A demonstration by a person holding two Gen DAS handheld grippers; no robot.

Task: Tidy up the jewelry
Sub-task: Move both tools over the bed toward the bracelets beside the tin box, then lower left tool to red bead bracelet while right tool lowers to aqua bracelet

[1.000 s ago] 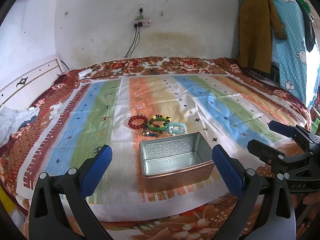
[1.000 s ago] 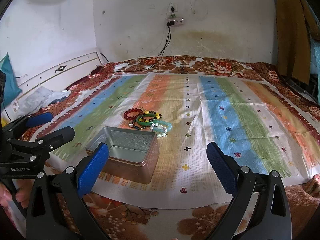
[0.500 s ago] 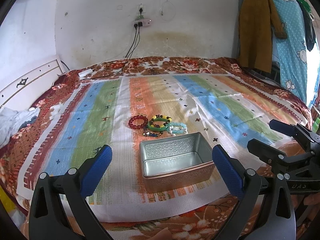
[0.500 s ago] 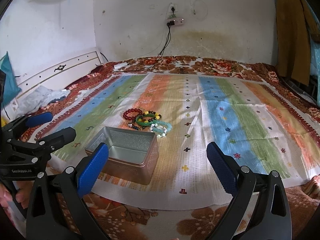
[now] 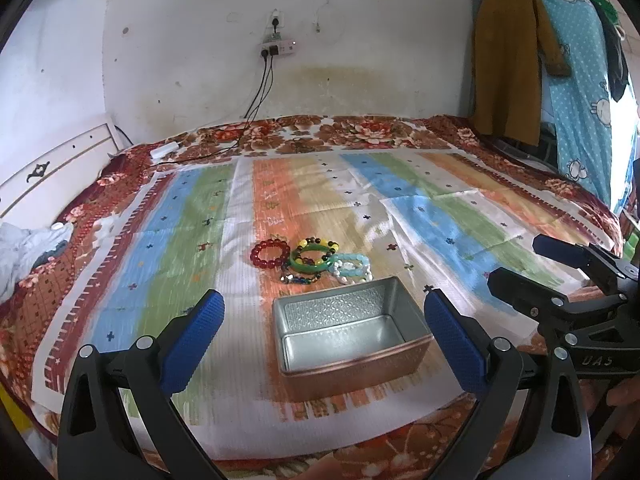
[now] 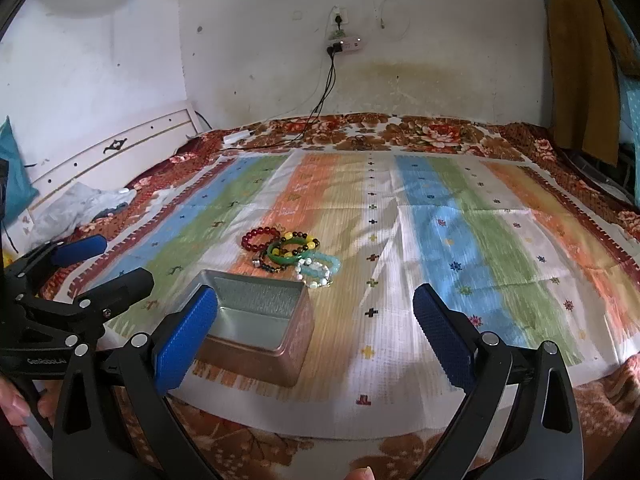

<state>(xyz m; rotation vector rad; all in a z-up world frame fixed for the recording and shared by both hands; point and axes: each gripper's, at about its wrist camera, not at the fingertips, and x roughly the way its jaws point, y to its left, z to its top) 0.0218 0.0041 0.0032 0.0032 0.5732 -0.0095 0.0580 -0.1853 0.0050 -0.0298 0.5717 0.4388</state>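
Note:
An open metal tin point(image 5: 348, 332) point(image 6: 256, 320) stands empty on the striped cloth. Just behind it lies a pile of bracelets: a red bead bracelet point(image 5: 270, 254) point(image 6: 259, 238), a green bangle point(image 5: 310, 265) point(image 6: 286, 256), a yellow and dark bead bracelet point(image 5: 320, 245), and a pale blue bead bracelet point(image 5: 352, 266) point(image 6: 320, 268). My left gripper point(image 5: 320, 344) is open and empty, in front of the tin. My right gripper point(image 6: 316, 340) is open and empty, to the right of the tin. Each gripper shows in the other's view point(image 5: 560, 280) point(image 6: 80, 272).
The striped cloth point(image 5: 440, 216) covers a floral bedspread point(image 5: 360, 132). A headboard point(image 5: 48, 172) and crumpled clothes point(image 5: 28, 248) are at the left. Cables point(image 5: 256, 104) run from a wall socket. Clothes point(image 5: 516, 68) hang at the right.
Both grippers have shifted only slightly; the right one has edged a little forward. Nothing was grasped or moved.

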